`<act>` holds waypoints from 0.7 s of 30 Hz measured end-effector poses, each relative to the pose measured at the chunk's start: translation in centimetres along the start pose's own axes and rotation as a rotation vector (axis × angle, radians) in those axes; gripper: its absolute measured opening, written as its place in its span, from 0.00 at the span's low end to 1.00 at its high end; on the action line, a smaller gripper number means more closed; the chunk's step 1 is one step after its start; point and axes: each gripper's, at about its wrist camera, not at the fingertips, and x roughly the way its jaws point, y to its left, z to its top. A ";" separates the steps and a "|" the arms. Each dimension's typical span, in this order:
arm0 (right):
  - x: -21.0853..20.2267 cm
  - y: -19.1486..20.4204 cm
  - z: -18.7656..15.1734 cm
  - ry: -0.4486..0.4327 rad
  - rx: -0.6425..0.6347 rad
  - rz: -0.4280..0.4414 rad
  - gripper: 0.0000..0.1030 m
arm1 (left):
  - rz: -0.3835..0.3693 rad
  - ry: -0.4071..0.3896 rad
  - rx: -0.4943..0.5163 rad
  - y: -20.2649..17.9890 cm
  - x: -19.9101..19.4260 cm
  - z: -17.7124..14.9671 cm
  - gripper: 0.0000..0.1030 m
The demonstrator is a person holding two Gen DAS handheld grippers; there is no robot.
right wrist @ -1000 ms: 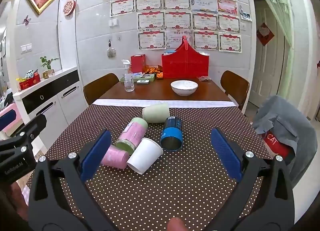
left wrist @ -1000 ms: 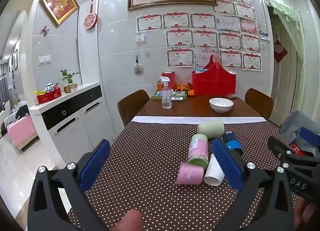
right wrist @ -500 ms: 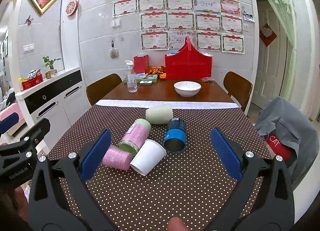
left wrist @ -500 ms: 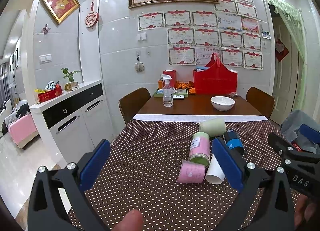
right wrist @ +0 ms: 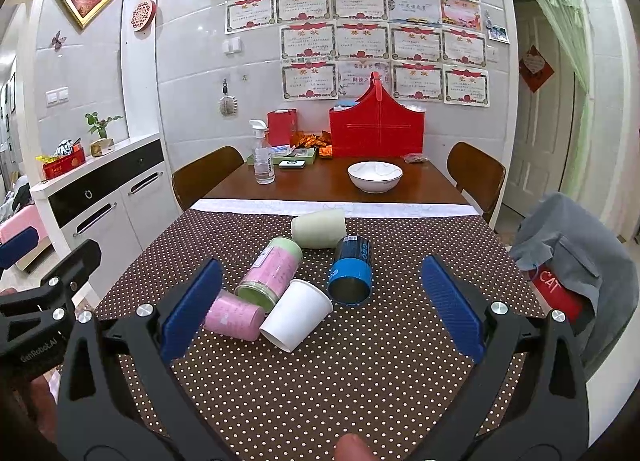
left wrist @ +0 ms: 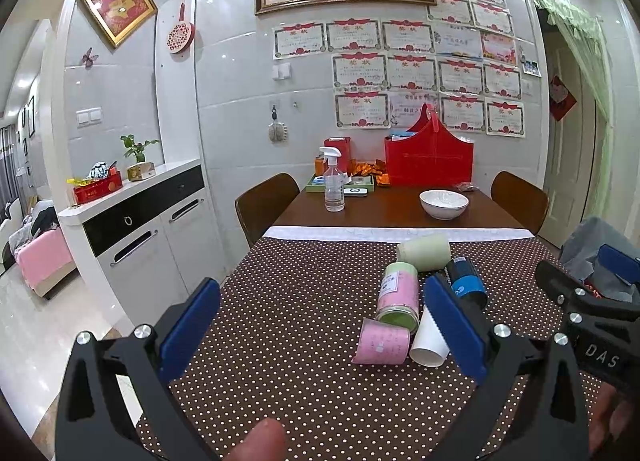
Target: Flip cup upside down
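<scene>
**Five cups on their sides, both tongs wide and waiting**

The white paper cup (right wrist: pixel 296 315) lies on its side on the dotted table (right wrist: pixel 360 389), mouth toward the camera, touching the pink cup (right wrist: pixel 234 319) and the pink-and-green cup (right wrist: pixel 272 273). The blue cup (right wrist: pixel 351 270) and pale green cup (right wrist: pixel 319 228) lie just behind. Being tipped, each likely needs a side grip and a turn. The right tongs (right wrist: pixel 322 305) and left tongs (left wrist: pixel 320 327) stand spread, holding nothing, short of the cluster

Both grippers have eased back from the white bowl (right wrist: pixel 375 176): the right gripper (right wrist: pixel 320 301) has lifted a little, and the left gripper (left wrist: pixel 320 325) has drifted slightly too. The cups lie unmoved.
</scene>
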 end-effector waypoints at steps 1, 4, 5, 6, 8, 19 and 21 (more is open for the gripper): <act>0.0 0.0 0.0 0.000 0.000 0.000 0.95 | 0.000 0.001 0.000 0.0 0.0 0.1 0.96; 0.1 0.0 0.1 0.003 0.000 -0.002 0.95 | -0.001 0.006 0.000 0.0 0.1 0.1 0.96; 0.2 0.0 0.1 0.004 0.000 -0.002 0.95 | -0.002 0.008 -0.001 0.0 0.1 0.1 0.96; 0.2 -0.1 0.2 0.003 0.000 -0.002 0.95 | -0.002 0.010 0.000 0.0 0.2 0.1 0.96; 0.2 -0.1 0.2 0.004 0.000 -0.001 0.95 | -0.003 0.014 0.000 0.0 0.2 0.1 0.96; 0.4 -0.1 0.1 0.009 0.001 -0.001 0.95 | -0.005 0.034 0.002 -0.1 0.7 0.2 0.96; 0.5 -0.4 0.1 0.015 0.005 0.002 0.95 | -0.007 0.046 0.003 -0.1 1.0 0.1 0.96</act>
